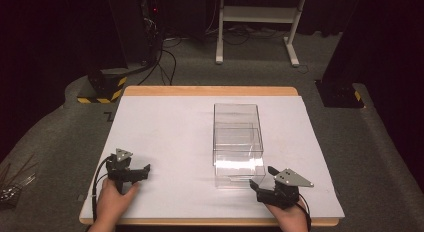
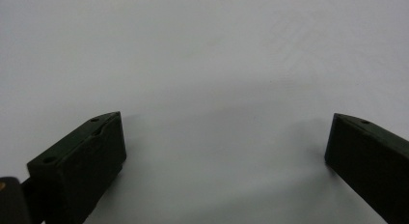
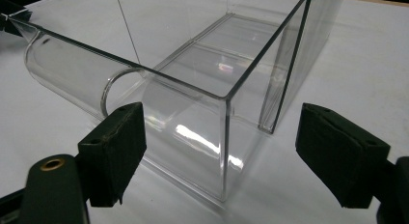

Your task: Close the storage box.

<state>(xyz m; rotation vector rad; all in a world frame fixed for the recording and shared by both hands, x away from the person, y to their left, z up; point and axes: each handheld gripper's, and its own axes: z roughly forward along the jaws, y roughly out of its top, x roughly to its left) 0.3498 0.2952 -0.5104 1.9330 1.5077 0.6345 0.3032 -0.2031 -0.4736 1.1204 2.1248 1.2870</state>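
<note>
Black padded jaws of the right gripper [image 3: 219, 151] stood wide apart with nothing between their pads, straddling the near corner of the clear, rectangular acrylic box [image 3: 226, 96], which sat just ahead of them without touching either one. That box was open at the top, thin-walled and glossy, with sharp straight edges; a curved, rounded lip ran along its near end, off towards the left jaw. Nothing lay inside it, and light glinted off its smooth floor. In the high view the box [image 1: 238, 142] rested on the white sheet covering the wooden-edged worktop [image 1: 210, 91], just beyond the right gripper [image 1: 263, 183]. Well apart from the box, the left gripper [image 1: 145, 171] was held low over the sheet, its matt black jaws [image 2: 224, 142] likewise spread open and empty above plain, smooth white paper [image 2: 202, 64].
</note>
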